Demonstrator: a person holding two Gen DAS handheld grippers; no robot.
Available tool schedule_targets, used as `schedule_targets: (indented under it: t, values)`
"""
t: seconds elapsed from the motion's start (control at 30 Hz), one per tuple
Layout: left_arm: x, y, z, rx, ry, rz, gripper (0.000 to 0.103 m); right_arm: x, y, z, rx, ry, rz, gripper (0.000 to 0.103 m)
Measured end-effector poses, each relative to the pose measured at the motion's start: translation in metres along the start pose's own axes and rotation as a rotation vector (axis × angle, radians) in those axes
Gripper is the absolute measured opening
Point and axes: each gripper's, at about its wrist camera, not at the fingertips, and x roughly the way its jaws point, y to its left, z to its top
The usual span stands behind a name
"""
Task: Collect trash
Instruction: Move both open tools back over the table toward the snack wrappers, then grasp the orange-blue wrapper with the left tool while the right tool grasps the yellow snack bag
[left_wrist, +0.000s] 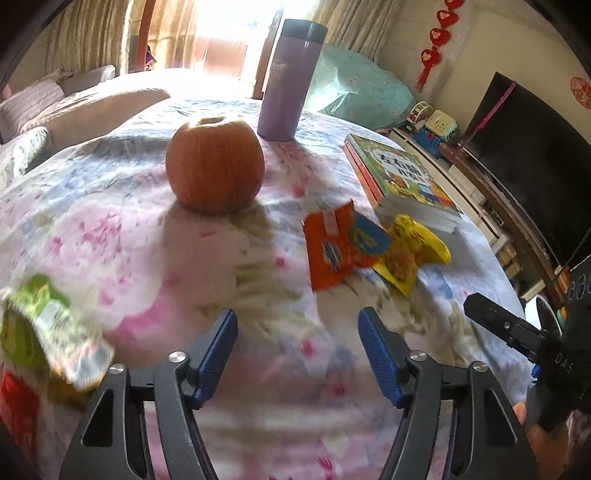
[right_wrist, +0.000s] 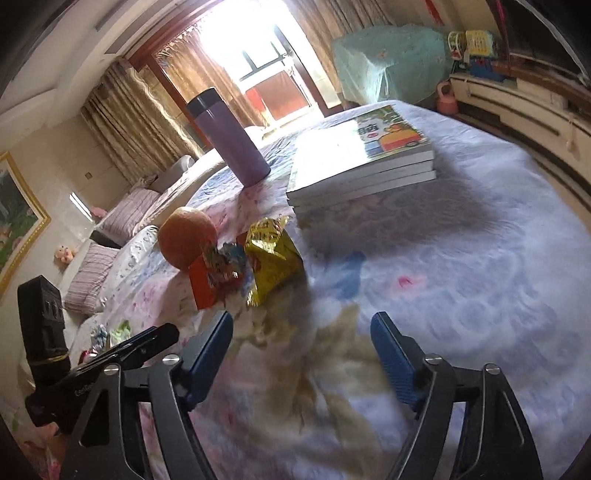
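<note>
**Mia:** Where is the trash?

**Ben:** Next to the orange fruit (left_wrist: 215, 168). An orange wrapper (left_wrist: 338, 245) lies just beside it, and a yellow wrapper (left_wrist: 410, 254) touches that one, near the books (left_wrist: 402, 177). A green wrapper (left_wrist: 48, 332) sits on the other side of the fruit, but it is blurry, so I only think it is a wrapper.

**Mia:** Are they heavy?

**Ben:** No. They look thin, crinkly and shiny. They should be light and slippery, so pinch a flat edge.

**Mia:** Do the grippers hold anything?

**Ben:** No. The left gripper (left_wrist: 297, 350) and right gripper (right_wrist: 301, 354) both stand apart with only the soft flowery cloth (left_wrist: 147, 236) between their blue pads.
</note>
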Motion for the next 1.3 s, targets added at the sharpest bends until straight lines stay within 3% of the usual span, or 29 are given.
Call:
schedule_targets:
  t: [0.1,0.4,0.53,0.67,0.87,1.03,1.3]
  values:
    - [0.013,0.005,0.011,0.003,0.011,-0.017,0.062,0.01,0.002,0.006,-0.004,0.006,0.02,0.068]
    - [0.051,0.011,0.033,0.041,0.048,-0.086,0.055,0.034,0.007,0.022,0.003,0.005,0.023,0.067]
    - [0.065,0.011,0.04,0.061,0.058,-0.133,0.034,0.045,0.005,0.027,0.023,0.009,0.019,0.059]
    - [0.076,0.009,0.042,0.077,0.081,-0.21,0.008,0.053,0.01,0.029,0.007,0.001,0.035,0.04]
    - [0.077,0.005,0.034,0.139,0.044,-0.242,0.002,0.045,0.023,0.019,-0.053,-0.04,-0.005,0.036]
    - [0.077,0.01,0.031,0.126,0.042,-0.242,0.002,0.026,0.014,0.009,0.008,-0.085,0.007,0.036]
    - [0.033,-0.001,-0.003,0.115,0.021,-0.239,0.001,-0.004,-0.001,-0.009,0.075,-0.12,0.025,0.036]
